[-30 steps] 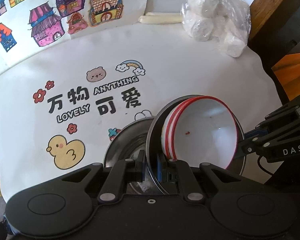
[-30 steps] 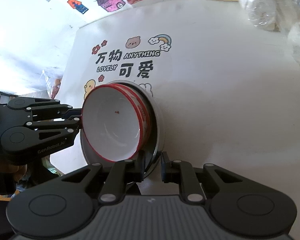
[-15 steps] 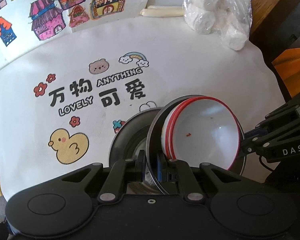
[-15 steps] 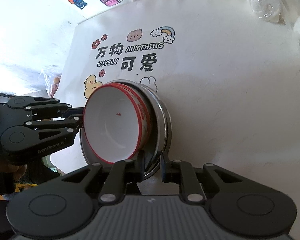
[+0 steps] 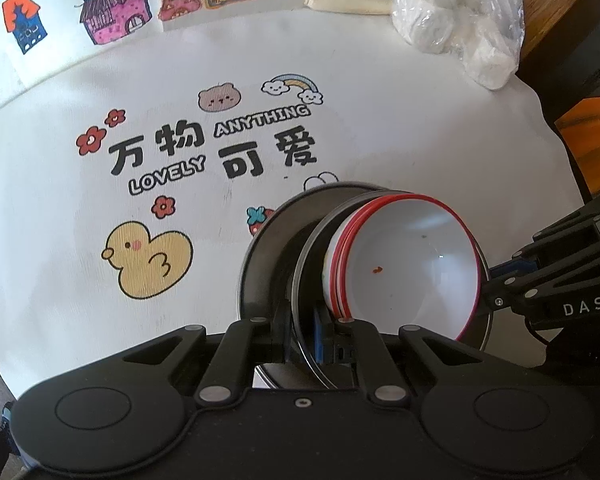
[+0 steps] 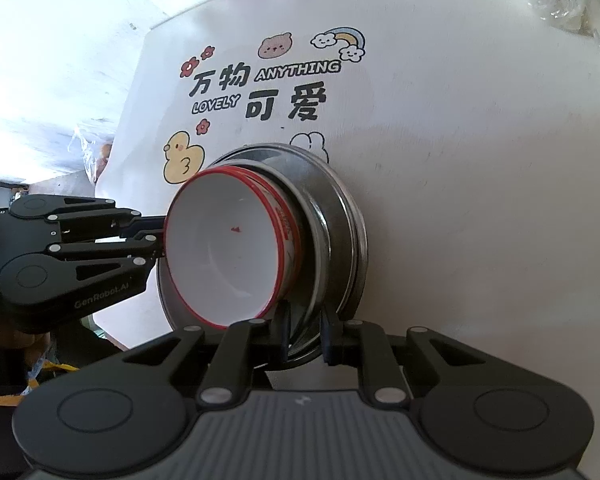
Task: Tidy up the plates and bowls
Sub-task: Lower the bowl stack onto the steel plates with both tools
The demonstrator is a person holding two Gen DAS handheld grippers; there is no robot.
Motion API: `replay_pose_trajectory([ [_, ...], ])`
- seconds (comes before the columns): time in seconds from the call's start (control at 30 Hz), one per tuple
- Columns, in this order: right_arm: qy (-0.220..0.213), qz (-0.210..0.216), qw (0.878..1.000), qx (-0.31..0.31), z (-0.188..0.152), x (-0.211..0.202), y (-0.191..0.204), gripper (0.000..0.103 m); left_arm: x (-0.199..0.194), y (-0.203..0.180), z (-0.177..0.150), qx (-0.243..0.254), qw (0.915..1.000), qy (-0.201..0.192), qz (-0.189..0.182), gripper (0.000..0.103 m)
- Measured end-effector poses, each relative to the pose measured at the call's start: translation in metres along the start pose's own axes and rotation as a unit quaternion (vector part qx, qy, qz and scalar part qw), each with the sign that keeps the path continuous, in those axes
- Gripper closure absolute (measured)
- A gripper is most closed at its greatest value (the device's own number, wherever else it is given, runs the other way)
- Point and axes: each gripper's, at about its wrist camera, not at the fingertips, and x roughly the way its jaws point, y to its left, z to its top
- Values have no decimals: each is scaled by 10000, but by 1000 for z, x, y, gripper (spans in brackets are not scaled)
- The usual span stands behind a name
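Note:
Two stacked white bowls with red rims [image 5: 412, 268] [image 6: 228, 248] sit in a metal plate [image 5: 306, 264] [image 6: 314, 240] carried tilted over the printed tablecloth. My left gripper [image 5: 300, 334] is shut on the plate's near rim. From the opposite side my right gripper [image 6: 305, 334] is shut on the same rim; it shows at the right of the left wrist view [image 5: 496, 284]. The left gripper [image 6: 156, 240] appears at the left in the right wrist view. A second metal plate [image 5: 260, 256] [image 6: 356, 236] lies just under the held one; whether they touch I cannot tell.
A clear bag of white rolls [image 5: 456, 16] and a cream stick [image 5: 348, 2] lie at the cloth's far end. Coloured house drawings [image 5: 112, 12] sit at the far left. The table's edge [image 5: 556, 168] drops off at the right, next to an orange object [image 5: 592, 144].
Both grippers have sunk a little with the plate and bowls, closing on the lower metal plate. The grips have not changed.

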Motion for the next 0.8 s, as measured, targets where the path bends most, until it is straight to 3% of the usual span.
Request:
replay_pose_trajectory([
  [0.3, -160, -64, 9996, 238, -5, 5, 0, 86, 5, 2, -5, 260, 9997, -34, -9, 93],
  [0.57, -574, -151, 9956, 725, -17, 6, -2, 87, 2, -2, -10, 686, 9973, -251, 25, 91],
  [0.8, -1290, -443, 9858, 981, -42, 4, 8, 84, -4, -3, -20, 661, 9961, -526, 263, 75],
])
